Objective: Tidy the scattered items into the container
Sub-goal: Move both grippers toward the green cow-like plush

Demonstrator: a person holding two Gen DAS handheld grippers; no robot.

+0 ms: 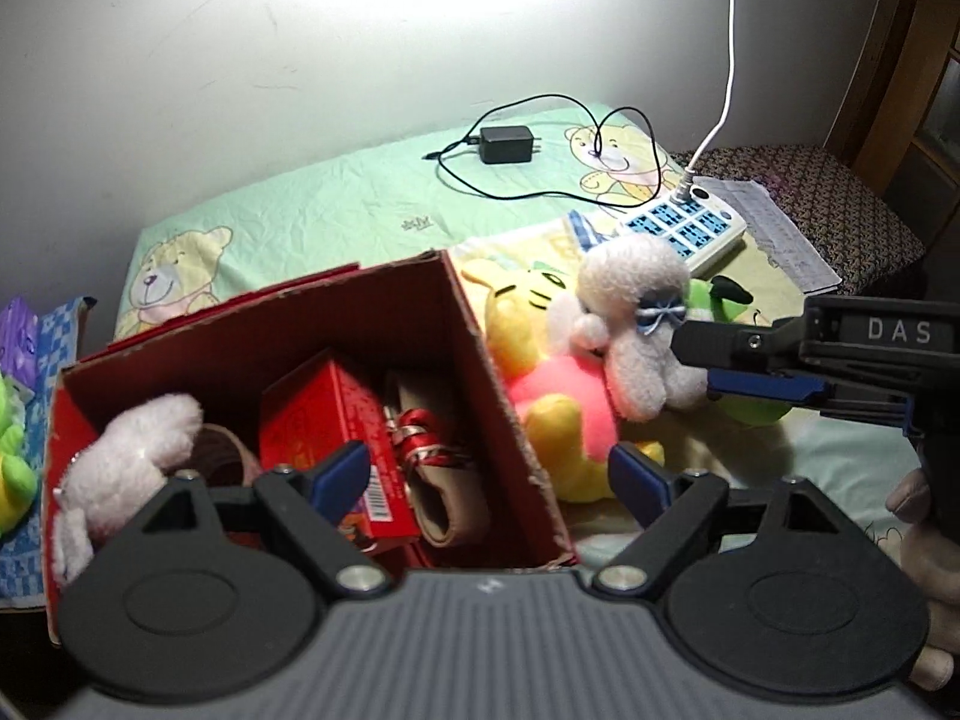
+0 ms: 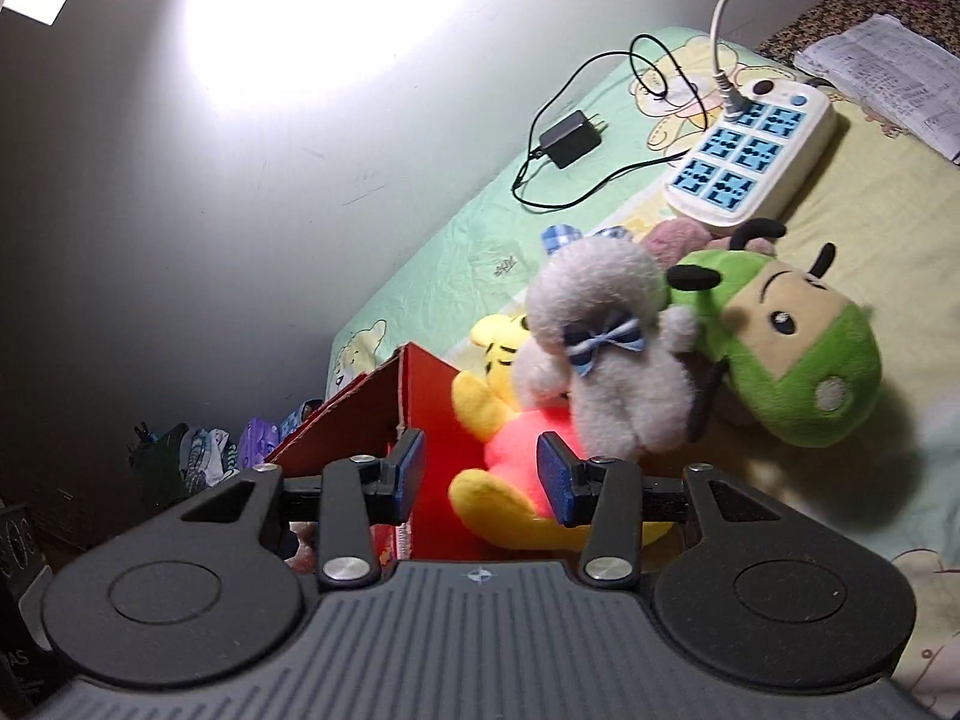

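Note:
An open red cardboard box (image 1: pixel 474 324) stands on the bed and holds a pale pink plush (image 1: pixel 126 456), a small red carton (image 1: pixel 336 420) and a beige item tied with red ribbon (image 1: pixel 420 456). My left gripper (image 1: pixel 489 477) hovers open over the box's right wall, with nothing between its pads. Right of the box lie a yellow bear in a pink shirt (image 1: pixel 558 408) (image 2: pixel 510 450), a white plush with a blue bow (image 1: pixel 630 312) (image 2: pixel 600 360) and a green plush (image 2: pixel 792 372). My right gripper (image 1: pixel 696 369) (image 2: pixel 483 468) stands narrowly open beside the white plush, gripping nothing.
A white power strip (image 1: pixel 684 228) (image 2: pixel 750 156) with a plugged-in cable, a black charger (image 1: pixel 507 144) (image 2: pixel 570 129) and a sheet of paper (image 2: pixel 888 72) lie on the bed's far side. A wall runs behind. More toys (image 1: pixel 12 456) sit left of the box.

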